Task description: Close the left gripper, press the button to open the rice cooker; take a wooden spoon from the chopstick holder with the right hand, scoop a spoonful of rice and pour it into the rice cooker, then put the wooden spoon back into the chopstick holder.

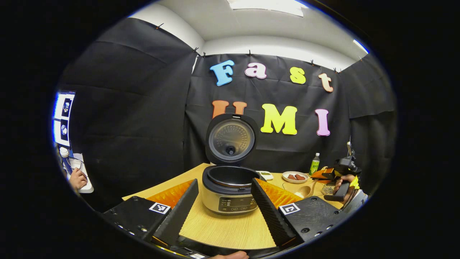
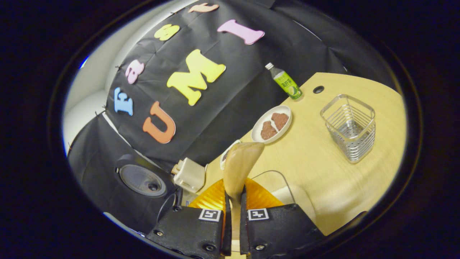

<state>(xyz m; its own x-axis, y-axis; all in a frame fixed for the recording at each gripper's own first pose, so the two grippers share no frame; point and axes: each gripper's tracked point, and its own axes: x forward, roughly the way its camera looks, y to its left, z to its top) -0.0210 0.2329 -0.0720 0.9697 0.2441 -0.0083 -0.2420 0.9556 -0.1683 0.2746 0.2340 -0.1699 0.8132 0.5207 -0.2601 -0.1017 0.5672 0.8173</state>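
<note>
The rice cooker (image 1: 229, 194) stands on the wooden table with its lid (image 1: 231, 138) raised and the inner pot showing. My left gripper (image 1: 224, 181) is open, its fingers flanking the cooker's front without touching it. At the far right a hand holds my right gripper (image 1: 337, 176), with the wooden spoon (image 1: 304, 190) hanging from it toward the table. In the right gripper view my right gripper (image 2: 235, 194) is shut on the wooden spoon (image 2: 241, 162) by its handle, bowl pointing away. The wire chopstick holder (image 2: 350, 126) stands to the right with nothing in it. The cooker lid (image 2: 142, 180) shows at lower left.
A white plate (image 2: 272, 123) with brown food and a green bottle (image 2: 285, 82) stand near the back wall. A white box (image 2: 188, 174) sits beside the cooker. A thin clear rim (image 2: 273, 174) lies under the spoon. A person's hand (image 1: 77, 178) rests at the far left.
</note>
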